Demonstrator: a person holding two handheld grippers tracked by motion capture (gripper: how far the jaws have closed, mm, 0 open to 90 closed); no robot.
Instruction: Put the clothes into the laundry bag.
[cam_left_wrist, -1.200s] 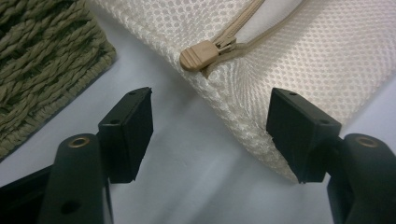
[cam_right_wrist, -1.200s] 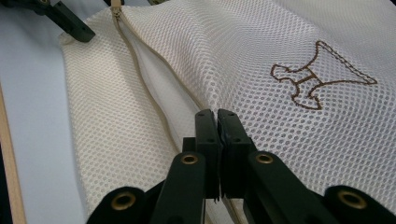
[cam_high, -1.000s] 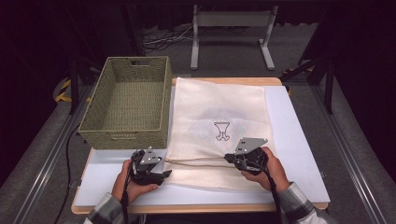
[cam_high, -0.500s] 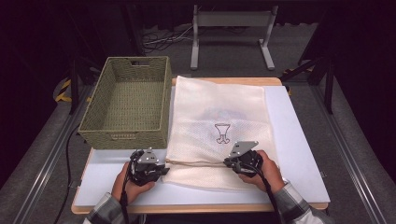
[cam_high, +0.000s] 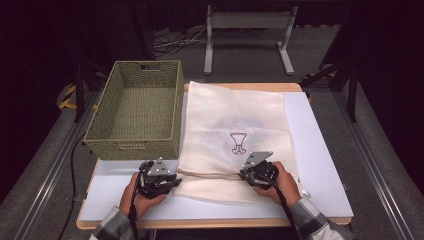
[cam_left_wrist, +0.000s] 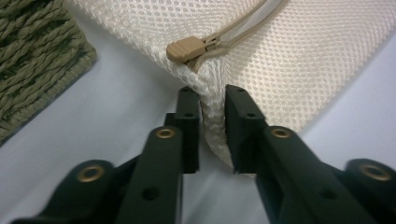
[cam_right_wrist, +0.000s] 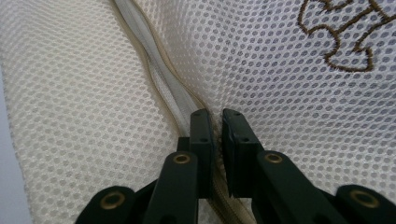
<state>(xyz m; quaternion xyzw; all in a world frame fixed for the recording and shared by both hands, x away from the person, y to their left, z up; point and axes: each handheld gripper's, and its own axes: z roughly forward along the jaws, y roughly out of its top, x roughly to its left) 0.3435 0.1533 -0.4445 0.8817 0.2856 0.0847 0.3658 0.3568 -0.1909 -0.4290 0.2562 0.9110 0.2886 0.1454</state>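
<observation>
High view showed me the right hand-held gripper (cam_high: 248, 174) had slid left along the zipper (cam_right_wrist: 159, 70) of the mesh bag (cam_high: 235, 120) on the surface (cam_high: 320, 150), clamped there, while the left hand-held gripper (cam_high: 172, 183) stayed pinching the bag's near-left corner, so unzipping seemed underway.

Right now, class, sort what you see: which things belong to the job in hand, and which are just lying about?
In the job:
mesh bag
zipper pull
left claw, pinching the bag's corner
right claw, pinching at the zipper

Lying about:
woven basket
metal stand
</observation>
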